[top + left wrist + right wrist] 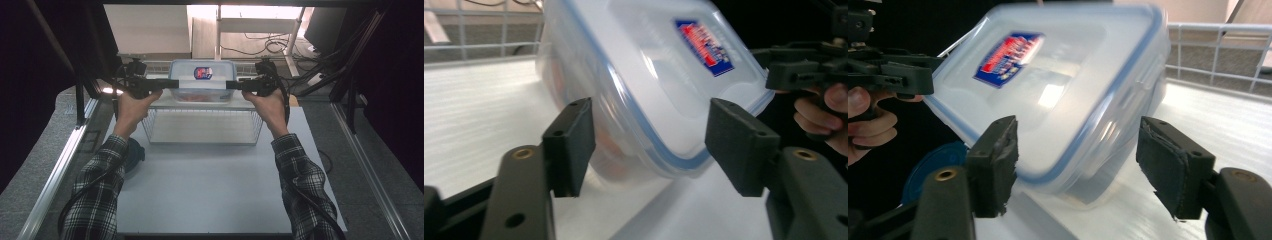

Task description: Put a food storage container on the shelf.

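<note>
A clear plastic box (202,82) with a blue-rimmed lid and a red and blue label stands on a white ledge behind the wire basket (200,127); something red shows inside it. My left gripper (172,84) is at its left end and my right gripper (232,85) at its right end. In the left gripper view the box (659,75) has one corner between the open jaws of the left gripper (651,145), with a gap at one pad. The right gripper view has the opposite corner of the box (1063,85) between the spread jaws of the right gripper (1078,160).
The white wire basket stands on a white table top (210,190). A blue round object (134,152) lies at the table's left edge under the left forearm. Black frame posts and metal rails run along both sides. White wire railing (1218,55) stands behind the box.
</note>
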